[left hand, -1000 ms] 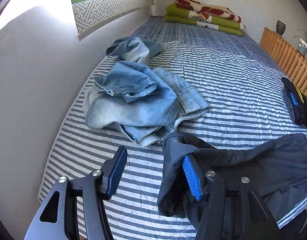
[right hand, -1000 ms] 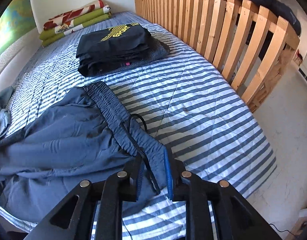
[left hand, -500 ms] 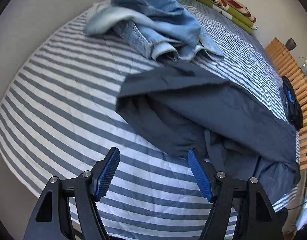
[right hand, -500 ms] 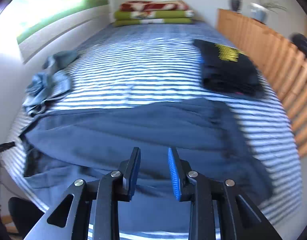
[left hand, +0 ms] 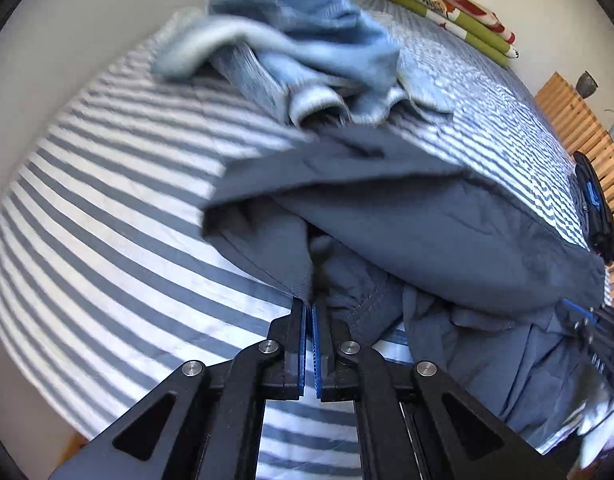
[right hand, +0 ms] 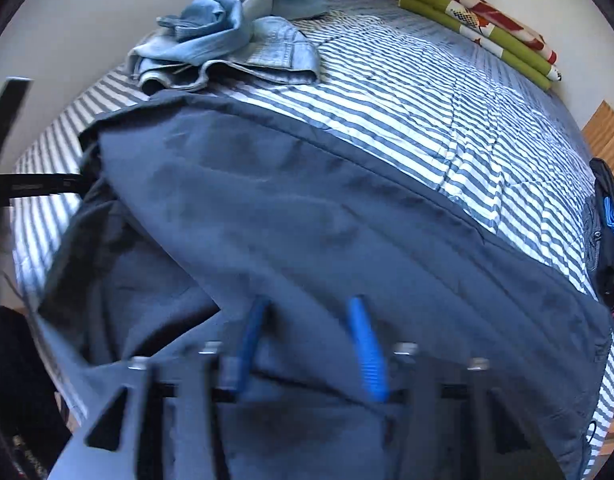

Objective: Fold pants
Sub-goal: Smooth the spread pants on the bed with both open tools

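Dark blue pants point(left hand: 427, 220) lie spread and partly doubled over on the striped bed point(left hand: 87, 200). My left gripper point(left hand: 310, 308) points steeply down; its jaws are closing tight, and the blue pads pinch a hem edge of the pants at their tips. In the right wrist view the pants point(right hand: 307, 208) fill the lower half. My right gripper point(right hand: 309, 312) hovers blurred just above them. Its jaws are closing, but the pads still stand apart with cloth below, nothing pinched. The left gripper's black frame point(right hand: 27, 188) shows at the left edge.
A crumpled pile of light blue jeans point(left hand: 299, 40) lies beyond the pants near the wall. Folded black clothes point(left hand: 595, 208) sit at the right by the wooden slatted rail point(left hand: 579, 128). A folded green and red blanket point(left hand: 447, 4) rests at the far end.
The left gripper came down and went from wide open to shut on the pants' edge. The right gripper swept leftward across the bed and now hangs over the middle of the pants.
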`<state>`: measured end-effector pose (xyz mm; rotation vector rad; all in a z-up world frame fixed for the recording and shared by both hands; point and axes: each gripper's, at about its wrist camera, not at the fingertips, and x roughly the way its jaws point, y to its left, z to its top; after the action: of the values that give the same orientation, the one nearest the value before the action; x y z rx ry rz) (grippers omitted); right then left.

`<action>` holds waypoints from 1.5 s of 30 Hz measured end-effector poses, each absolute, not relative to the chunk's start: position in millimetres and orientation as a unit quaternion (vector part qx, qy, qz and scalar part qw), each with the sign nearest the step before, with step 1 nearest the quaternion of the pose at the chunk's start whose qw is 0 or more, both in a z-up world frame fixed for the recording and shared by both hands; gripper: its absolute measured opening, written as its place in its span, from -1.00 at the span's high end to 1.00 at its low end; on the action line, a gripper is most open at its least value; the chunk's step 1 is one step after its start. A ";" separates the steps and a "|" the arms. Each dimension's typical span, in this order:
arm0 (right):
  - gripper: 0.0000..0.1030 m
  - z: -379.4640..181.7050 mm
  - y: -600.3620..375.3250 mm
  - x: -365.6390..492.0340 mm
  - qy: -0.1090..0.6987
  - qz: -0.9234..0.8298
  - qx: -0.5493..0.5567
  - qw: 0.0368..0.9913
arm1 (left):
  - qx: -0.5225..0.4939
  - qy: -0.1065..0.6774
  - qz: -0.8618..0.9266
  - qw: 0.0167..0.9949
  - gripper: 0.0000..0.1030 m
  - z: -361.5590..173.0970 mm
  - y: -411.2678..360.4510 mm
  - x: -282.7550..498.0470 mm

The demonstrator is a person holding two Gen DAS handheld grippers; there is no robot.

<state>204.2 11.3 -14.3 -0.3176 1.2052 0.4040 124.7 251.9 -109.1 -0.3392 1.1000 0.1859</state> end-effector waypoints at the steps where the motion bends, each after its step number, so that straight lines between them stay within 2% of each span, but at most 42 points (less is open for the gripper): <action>1: 0.97 -11.4 5.9 209.1 0.560 0.182 -0.139 0.796 | -0.152 0.511 0.094 0.841 0.96 -97.6 256.3 121.1; 7: 0.98 33.7 -30.0 236.6 0.504 0.125 -0.122 0.846 | -0.100 0.455 0.142 0.874 0.97 -11.5 296.6 122.2; 11: 0.97 49.3 -46.3 269.1 0.491 0.080 -0.100 0.862 | -0.098 0.462 0.161 0.866 0.89 7.1 332.7 159.9; 12: 0.97 47.8 -47.7 275.3 0.494 0.077 -0.099 0.860 | -0.099 0.477 0.167 0.857 0.84 1.8 339.0 171.4; 13: 0.91 43.6 -49.0 282.1 0.504 0.078 -0.099 0.854 | -0.097 0.488 0.177 0.849 0.69 -0.6 343.2 176.1; 14: 0.72 40.2 -49.7 285.6 0.515 0.078 -0.101 0.848 | -0.094 0.494 0.187 0.844 0.58 -3.9 343.1 185.5; 16: 0.50 40.4 -53.0 280.9 0.518 0.087 -0.090 0.846 | -0.098 0.483 0.187 0.850 0.35 -3.6 337.7 182.0; 17: 0.46 42.6 -53.3 274.3 0.514 0.097 -0.086 0.848 | -0.100 0.477 0.183 0.854 0.29 -5.8 333.3 179.0; 18: 0.45 44.8 -52.8 265.4 0.511 0.108 -0.088 0.848 | -0.101 0.475 0.179 0.856 0.21 -8.1 326.4 172.9; 23: 0.37 55.4 -58.4 213.4 0.499 0.168 -0.069 0.848 | -0.054 0.486 0.087 0.868 0.19 -29.1 248.7 144.8; 25: 0.34 59.1 -72.7 191.3 0.499 0.179 -0.040 0.847 | -0.004 0.513 0.035 0.858 0.02 -48.7 198.4 143.3; 28: 0.32 58.8 -101.2 162.3 0.509 0.174 0.005 0.843 | 0.054 0.542 -0.013 0.839 -0.04 -79.1 138.0 150.2; 31: 0.32 57.0 -133.0 135.6 0.521 0.155 0.038 0.838 | 0.065 0.568 -0.044 0.819 -0.09 -111.3 99.5 166.0; 33: 0.32 57.1 -148.0 122.3 0.527 0.146 0.044 0.836 | 0.095 0.574 -0.028 0.813 -0.09 -130.2 85.1 179.8; 35: 0.32 59.9 -163.5 107.7 0.525 0.123 0.040 0.841 | 0.090 0.583 -0.024 0.807 0.37 -142.3 82.4 191.6; 36: 0.32 62.1 -170.3 102.1 0.523 0.113 0.043 0.844 | 0.068 0.584 -0.031 0.808 0.74 -140.5 83.7 194.8; 37: 0.32 65.3 -177.7 96.6 0.521 0.105 0.051 0.846 | 0.055 0.583 -0.022 0.811 0.93 -135.6 86.2 196.1; 41: 0.32 79.6 -195.7 82.7 0.502 0.081 0.082 0.857 | -0.027 0.549 -0.015 0.835 0.94 -94.1 112.6 175.0; 45: 0.32 88.4 -200.3 76.6 0.486 0.076 0.100 0.865 | -0.114 0.496 -0.008 0.861 0.94 -38.3 156.7 121.2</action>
<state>76.6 -200.3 88.4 0.2101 1.0186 0.1594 121.2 156.7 -38.3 -0.2384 1.0405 -0.0169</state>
